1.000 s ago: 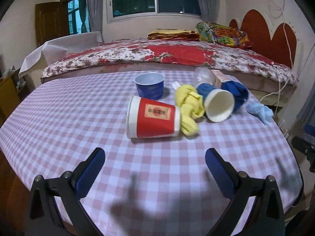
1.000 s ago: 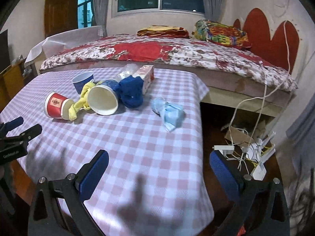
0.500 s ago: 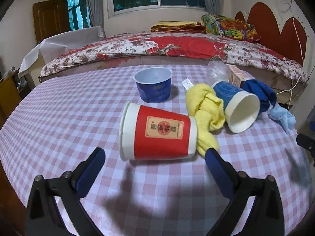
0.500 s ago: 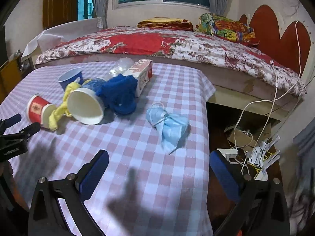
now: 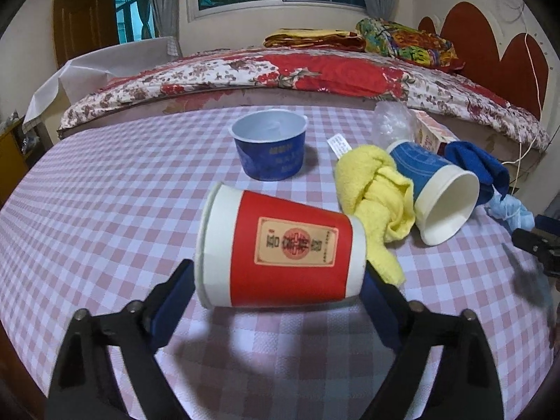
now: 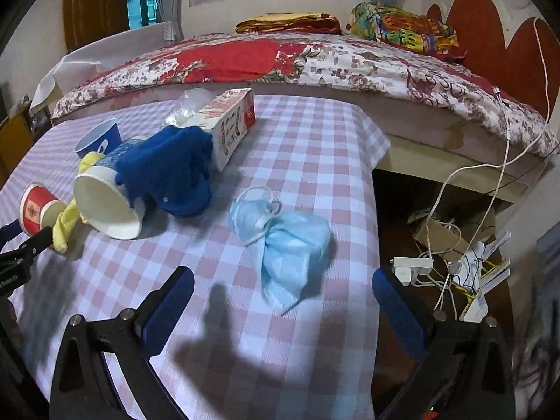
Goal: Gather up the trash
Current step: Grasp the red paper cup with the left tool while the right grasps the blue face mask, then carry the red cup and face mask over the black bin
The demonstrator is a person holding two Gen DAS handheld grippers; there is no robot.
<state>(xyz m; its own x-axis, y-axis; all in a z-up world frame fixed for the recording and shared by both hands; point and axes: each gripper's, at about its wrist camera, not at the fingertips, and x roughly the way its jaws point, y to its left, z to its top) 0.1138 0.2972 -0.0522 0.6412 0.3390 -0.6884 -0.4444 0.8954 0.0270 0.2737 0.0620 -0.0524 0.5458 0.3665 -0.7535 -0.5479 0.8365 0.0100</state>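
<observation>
A red paper cup (image 5: 280,245) lies on its side on the checked tablecloth (image 5: 105,210). My left gripper (image 5: 276,280) has a finger at each end of the cup and its jaws are closing; I see no firm press by the pads. A crumpled light-blue face mask (image 6: 283,241) lies near the table's right edge, just ahead of my right gripper (image 6: 281,287), which is open and holds nothing. Between them lie a yellow cloth (image 5: 371,189), a tipped blue paper cup (image 5: 437,189), a dark blue cloth (image 6: 175,171), an upright blue cup (image 5: 271,147) and a carton (image 6: 232,119).
A clear plastic bag (image 6: 192,101) sits behind the carton. A bed with a flowered cover (image 5: 280,70) runs along the table's far side. Right of the table edge (image 6: 374,210) the floor drops away, with cables and a power strip (image 6: 455,262).
Both grippers have moved forward and lower. The left one now brackets the red cup and its jaws have narrowed. The right one has come up to the face mask, still open.
</observation>
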